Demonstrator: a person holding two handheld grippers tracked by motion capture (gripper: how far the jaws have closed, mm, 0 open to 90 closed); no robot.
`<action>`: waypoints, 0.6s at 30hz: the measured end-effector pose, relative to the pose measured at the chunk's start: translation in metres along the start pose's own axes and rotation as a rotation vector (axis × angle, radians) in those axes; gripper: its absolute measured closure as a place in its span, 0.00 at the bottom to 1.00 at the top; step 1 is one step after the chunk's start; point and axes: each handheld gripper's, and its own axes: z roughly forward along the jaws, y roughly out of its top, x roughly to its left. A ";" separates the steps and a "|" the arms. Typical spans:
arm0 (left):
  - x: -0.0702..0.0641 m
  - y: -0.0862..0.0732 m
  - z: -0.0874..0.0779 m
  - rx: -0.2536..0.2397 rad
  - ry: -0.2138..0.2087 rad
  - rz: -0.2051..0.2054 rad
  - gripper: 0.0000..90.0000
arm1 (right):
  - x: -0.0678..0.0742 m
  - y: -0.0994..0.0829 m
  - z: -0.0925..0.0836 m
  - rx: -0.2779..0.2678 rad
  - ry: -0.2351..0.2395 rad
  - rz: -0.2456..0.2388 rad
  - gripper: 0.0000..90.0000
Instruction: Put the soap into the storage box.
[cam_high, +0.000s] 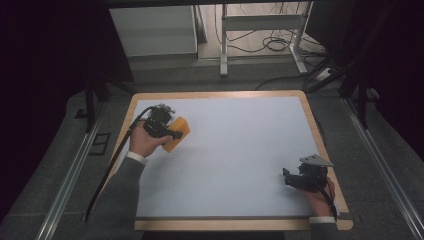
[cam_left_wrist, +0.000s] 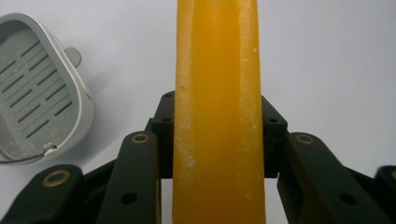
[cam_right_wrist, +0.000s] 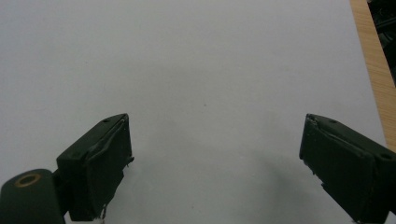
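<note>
My left gripper (cam_high: 171, 133) is at the table's far left, shut on an orange-yellow soap bar (cam_high: 178, 131). In the left gripper view the soap bar (cam_left_wrist: 217, 93) stands on edge between the two black jaws of that gripper (cam_left_wrist: 217, 109) and runs up out of the frame. A grey slotted soap dish (cam_left_wrist: 35, 98) lies on the white surface just to its left there. My right gripper (cam_high: 291, 178) rests low near the table's front right corner; in the right gripper view it (cam_right_wrist: 215, 154) stands wide open with only bare white surface between its jaws.
The white mat (cam_high: 235, 150) covers a board with a wooden rim (cam_high: 320, 140). Beyond the far edge are a white cabinet (cam_high: 152, 30), a metal table frame (cam_high: 260, 30) and loose cables (cam_high: 272, 45) on the floor. Metal rails (cam_high: 385, 165) run along both sides.
</note>
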 end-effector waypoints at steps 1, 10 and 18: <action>0.001 0.000 -0.001 -0.003 -0.003 -0.005 0.68 | 0.000 0.000 0.000 0.000 0.001 0.001 0.10; 0.012 0.004 -0.004 -0.022 -0.004 -0.026 0.68 | -0.001 0.000 0.000 0.001 0.001 0.005 0.10; 0.018 0.007 -0.005 -0.018 0.003 -0.034 0.68 | -0.002 0.000 -0.001 0.000 -0.004 0.006 0.10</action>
